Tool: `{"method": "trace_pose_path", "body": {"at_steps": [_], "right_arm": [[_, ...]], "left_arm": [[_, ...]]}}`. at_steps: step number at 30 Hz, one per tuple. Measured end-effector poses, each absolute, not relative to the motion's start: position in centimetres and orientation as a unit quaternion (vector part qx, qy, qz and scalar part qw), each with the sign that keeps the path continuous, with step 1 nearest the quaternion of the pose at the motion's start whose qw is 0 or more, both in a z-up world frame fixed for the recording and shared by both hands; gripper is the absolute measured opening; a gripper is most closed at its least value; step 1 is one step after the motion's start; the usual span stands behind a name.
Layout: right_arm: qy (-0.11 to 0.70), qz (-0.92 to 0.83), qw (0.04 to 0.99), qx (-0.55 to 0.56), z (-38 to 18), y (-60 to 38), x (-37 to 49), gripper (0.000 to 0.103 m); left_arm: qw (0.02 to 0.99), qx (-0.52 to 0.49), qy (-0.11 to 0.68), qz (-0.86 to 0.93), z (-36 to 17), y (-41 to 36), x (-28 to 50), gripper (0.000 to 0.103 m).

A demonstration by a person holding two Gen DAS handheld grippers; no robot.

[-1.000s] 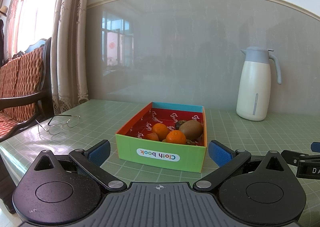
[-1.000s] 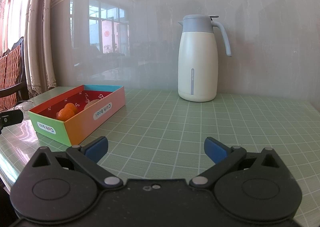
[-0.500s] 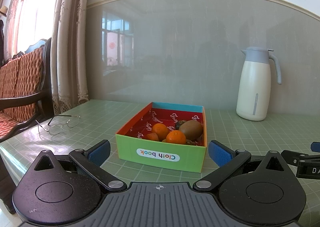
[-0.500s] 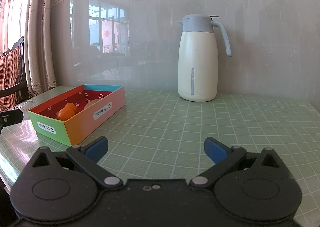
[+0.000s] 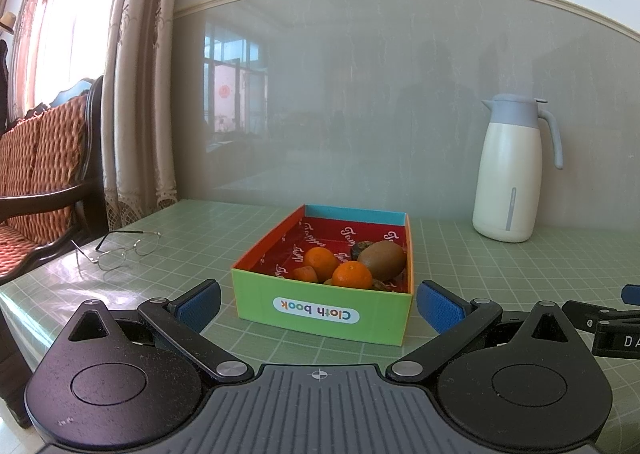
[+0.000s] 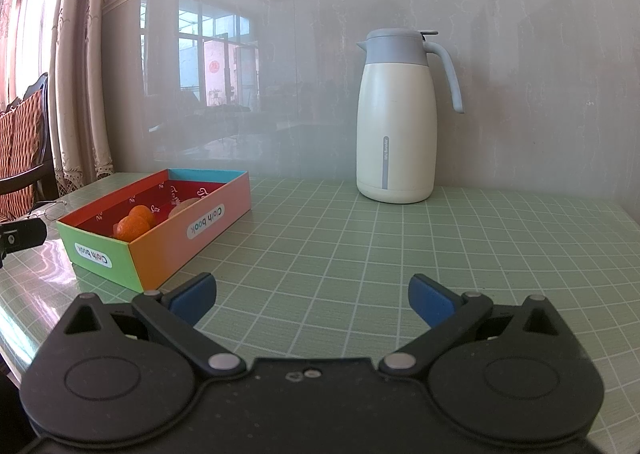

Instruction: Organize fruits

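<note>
On the green gridded counter [image 5: 500,266], straight ahead at twelve o'clock from the left tongs [image 5: 318,304], sits the colourful box [image 5: 324,308] marked "Cloth book", its short green wall facing the camera. Inside it the fruits are already gathered: two oranges [image 5: 352,274] toward the near end, a kiwi [image 5: 382,260] at their two o'clock, and some smaller dark pieces too hidden to name. No fruit shows loose on the counter, so the sorting looks finished or nearly so.

Both tongs are released, blue pads spread wide with nothing between them. The left pair is squared up to the box, probably to reach in or to steady it. The right tongs [image 6: 312,298] point at bare counter, with the box at their ten o'clock and a white thermos jug [image 6: 394,126] standing upright at one o'clock, well apart from the box and against the wall. A pair of glasses [image 5: 120,250] lies at the left tongs' ten o'clock, clear of the work.
</note>
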State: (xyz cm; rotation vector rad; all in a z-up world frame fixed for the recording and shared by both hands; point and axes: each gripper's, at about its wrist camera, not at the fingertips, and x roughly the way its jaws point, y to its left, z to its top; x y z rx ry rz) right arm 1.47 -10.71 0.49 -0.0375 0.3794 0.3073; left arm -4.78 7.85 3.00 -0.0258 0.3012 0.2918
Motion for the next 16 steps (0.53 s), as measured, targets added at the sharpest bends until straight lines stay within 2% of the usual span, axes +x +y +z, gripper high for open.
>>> {"method": "trace_pose_path", "body": {"at_steps": [16], "right_arm": [[0.188, 0.152, 0.970, -0.018, 0.48, -10.72, 1.49, 0.103]], "left_arm": [[0.982, -0.029, 0.128, 0.135, 3.07, 8.40, -5.13, 0.103]]}}
